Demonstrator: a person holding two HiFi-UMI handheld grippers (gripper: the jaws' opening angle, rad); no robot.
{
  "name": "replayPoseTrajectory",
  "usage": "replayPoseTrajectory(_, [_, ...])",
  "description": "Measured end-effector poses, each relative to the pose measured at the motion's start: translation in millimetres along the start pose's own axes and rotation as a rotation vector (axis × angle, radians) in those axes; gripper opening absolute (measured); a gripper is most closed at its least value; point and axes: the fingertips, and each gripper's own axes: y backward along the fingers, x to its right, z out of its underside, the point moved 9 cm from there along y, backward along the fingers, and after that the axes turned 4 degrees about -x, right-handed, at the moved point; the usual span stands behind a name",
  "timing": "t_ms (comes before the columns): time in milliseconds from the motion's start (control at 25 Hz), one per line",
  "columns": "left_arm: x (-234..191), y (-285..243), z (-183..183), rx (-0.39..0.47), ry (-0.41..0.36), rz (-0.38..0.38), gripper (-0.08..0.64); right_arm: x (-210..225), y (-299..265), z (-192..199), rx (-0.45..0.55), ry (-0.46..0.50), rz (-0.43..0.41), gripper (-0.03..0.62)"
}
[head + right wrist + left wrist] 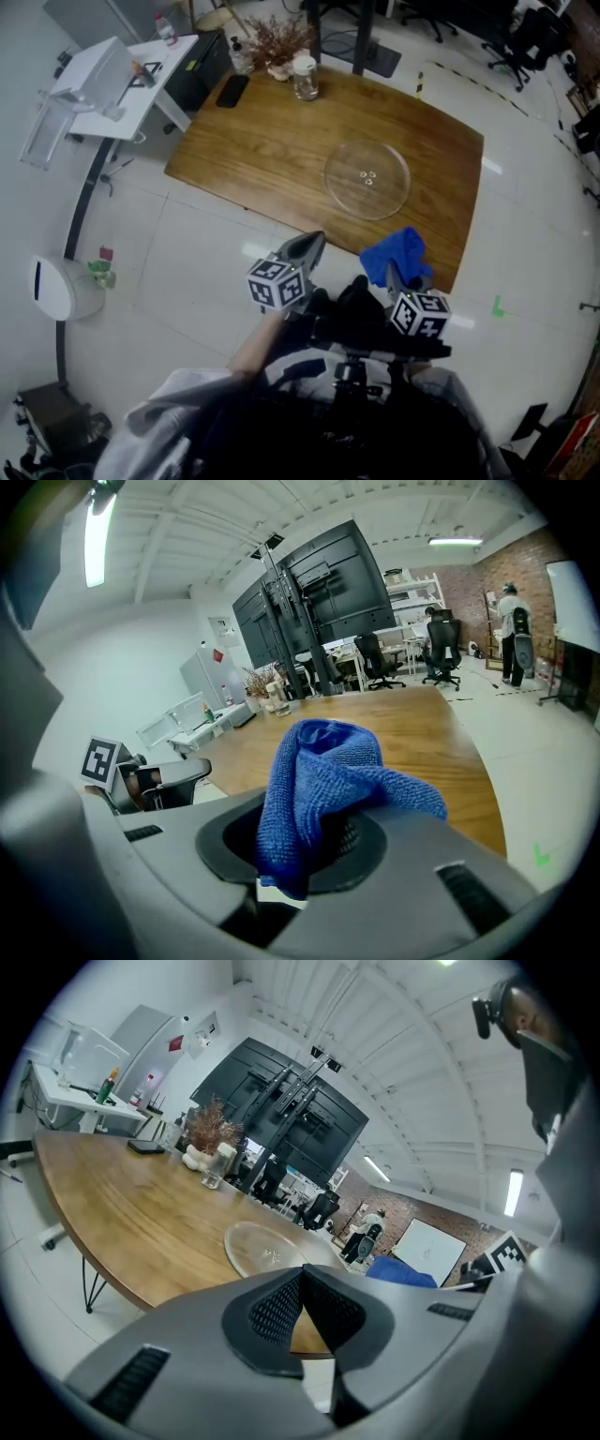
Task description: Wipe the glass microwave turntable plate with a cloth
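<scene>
– Now, your glass turntable plate lies flat on the wooden table, on its right half, with nothing touching it.

– Treat it as rigid, slick and breakable, and likely heavy for how thin it looks. The little bumps at its centre suggest it may spin or skate once you rub it.

– So where do you hold it? At the rim, I'd say. Press down on the near-left edge with your left gripper rather than pinching smooth glass. That gripper's jaws are pressed together with nothing between them, so it's free to steady the plate.

– Your blue cloth is the opposite: light, soft and floppy. Your right gripper has its jaws clamped on one bunched fold, and the rest is heaped over the tips. Let that loose mass meet the glass, not the hard jaw ends.

– Both grippers hang off the table's near edge, above the floor and well apart from the plate. You haven't begun wiping yet.

– The glass jar stands at the far edge, well clear of the plate, so your strokes shouldn't reach it. Keep your pressure modest and sweep toward the table's middle, never toward its edge.
</scene>
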Motion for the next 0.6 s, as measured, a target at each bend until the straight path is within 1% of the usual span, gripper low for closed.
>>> replayPoseTrajectory(120, [-5, -8, 2, -0.021, 0.029, 0.020, -0.003, 3, -5, -5, -0.012, 0.009, 0.009, 0.081])
replayPoseTrajectory(200, [-12, -13, 1, -0.031, 0.051, 0.015, -0.003, 3, -11, -10, -0.022, 0.018, 0.006, 0.081])
replayPoseTrajectory(440, [-43, -31, -11, -0.047, 0.110, -0.065, -0.003, 11, -41, -35, -0.044, 0.040, -0.027, 0.081])
replayPoseTrajectory(600, [-59, -49, -18, -0.079, 0.135, -0.090, -0.002, 18, -65, -61, -0.044, 0.073, -0.041, 0.081])
